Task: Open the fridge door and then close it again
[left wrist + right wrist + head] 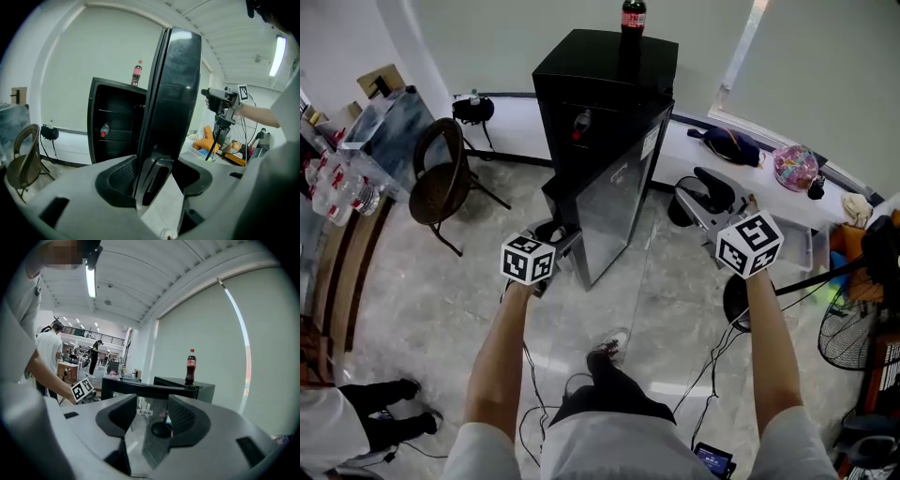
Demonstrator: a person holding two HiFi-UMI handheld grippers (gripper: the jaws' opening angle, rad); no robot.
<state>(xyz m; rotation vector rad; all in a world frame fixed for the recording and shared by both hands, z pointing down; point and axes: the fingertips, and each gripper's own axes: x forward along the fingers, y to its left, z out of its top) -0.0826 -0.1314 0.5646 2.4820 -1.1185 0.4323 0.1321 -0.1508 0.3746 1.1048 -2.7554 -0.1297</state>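
The fridge [602, 80] stands with its door [614, 202] swung open, the door's edge between the left gripper's [562, 242] spread jaws, while the right gripper's [152, 418] jaws stand apart, empty.

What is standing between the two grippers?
The open fridge door, its edge sitting between the left gripper's open jaws, with the right gripper off on its other side. The head view shows it.
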